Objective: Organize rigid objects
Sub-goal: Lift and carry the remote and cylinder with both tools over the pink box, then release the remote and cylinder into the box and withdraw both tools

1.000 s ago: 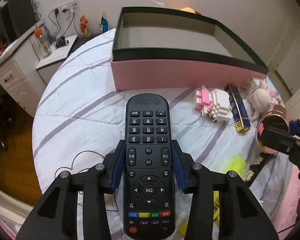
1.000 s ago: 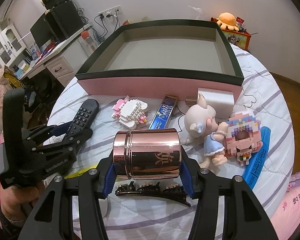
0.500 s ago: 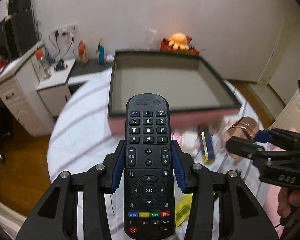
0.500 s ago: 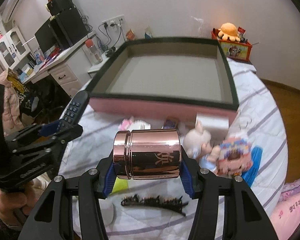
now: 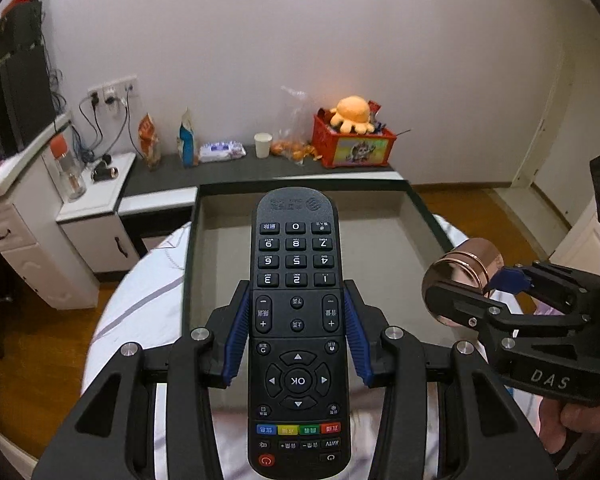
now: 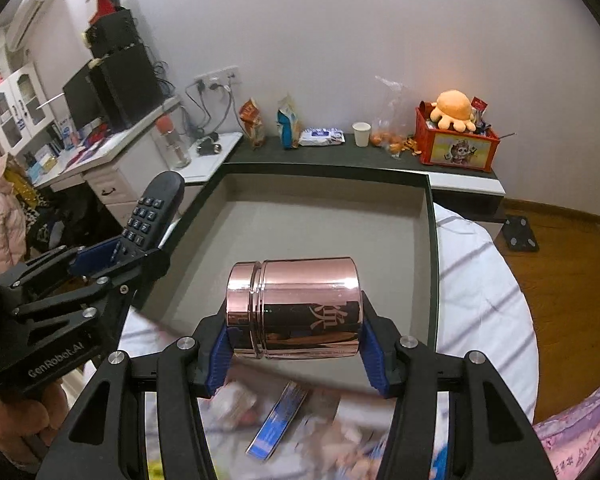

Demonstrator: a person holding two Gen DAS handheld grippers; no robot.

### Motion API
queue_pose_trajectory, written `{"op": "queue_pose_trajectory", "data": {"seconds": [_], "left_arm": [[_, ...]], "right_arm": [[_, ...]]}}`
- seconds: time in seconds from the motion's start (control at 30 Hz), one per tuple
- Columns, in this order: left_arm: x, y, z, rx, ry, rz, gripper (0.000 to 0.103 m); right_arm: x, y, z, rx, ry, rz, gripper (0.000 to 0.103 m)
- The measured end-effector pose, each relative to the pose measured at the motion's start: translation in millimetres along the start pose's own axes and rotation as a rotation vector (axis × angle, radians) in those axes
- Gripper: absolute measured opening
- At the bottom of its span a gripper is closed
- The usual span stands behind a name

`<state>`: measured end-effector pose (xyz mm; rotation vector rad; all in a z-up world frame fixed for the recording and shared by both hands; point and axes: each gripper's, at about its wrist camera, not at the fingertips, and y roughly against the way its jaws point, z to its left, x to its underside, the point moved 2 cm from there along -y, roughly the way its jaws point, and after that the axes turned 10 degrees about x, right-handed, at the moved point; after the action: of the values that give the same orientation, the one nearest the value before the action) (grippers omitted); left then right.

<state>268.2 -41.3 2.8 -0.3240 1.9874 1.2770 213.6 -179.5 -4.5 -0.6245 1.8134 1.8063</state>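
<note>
over the bed (image 6: 480,280), above the big open box (image 6: 324,224), both loads raised, not yet set down. largest first: box, grey floor bare where visible. next, shiny copper canister (image 6: 294,308), clamped sideways end to end by right hand-held gripper (image 6: 296,346); probably rigid and slick, prone to rolling, best held at its ends. then black remote (image 5: 296,320), pinched at mid-body by left hand-held gripper (image 5: 296,336); likely light, stiff, safest gripped across its edges. seen only from right wrist: blurred clutter below, including a blue packet (image 6: 278,424).
</note>
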Motion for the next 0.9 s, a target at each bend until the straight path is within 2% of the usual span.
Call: {"op": "queue_pose_trajectory", "data": {"seconds": [0.17,0.4,0.43,0.47,0.53,0.57,0.73,0.9], "left_arm": [[0,-47,10,-0.003,0.039,0.071,0.044],[9,-77,16,-0.05,0.053,0.137,0.045],[9,-77,18,-0.057,0.053,0.137,0.047],[10,-77,19,-0.076,0.05,0.141,0.06],[11,-72,20,-0.101,0.05,0.129,0.08],[11,-67,21,-0.105,0.052,0.115,0.085],[10,-32,22,-0.1,0.058,0.067,0.094],[19,18,11,-0.141,0.035,0.022,0.097]], "right_arm": [[-6,-55,-11,0.014,-0.015,0.107,0.055],[0,-91,-13,0.029,-0.001,0.205,0.056],[1,-94,-12,0.034,0.001,0.217,0.056],[2,-96,-12,0.039,0.005,0.23,0.056],[2,-96,-14,0.032,-0.004,0.23,0.059],[2,-93,-15,0.025,-0.013,0.224,0.06],[-2,-61,-12,0.014,-0.023,0.147,0.074],[3,-17,-8,0.004,-0.038,0.066,0.075]]}}
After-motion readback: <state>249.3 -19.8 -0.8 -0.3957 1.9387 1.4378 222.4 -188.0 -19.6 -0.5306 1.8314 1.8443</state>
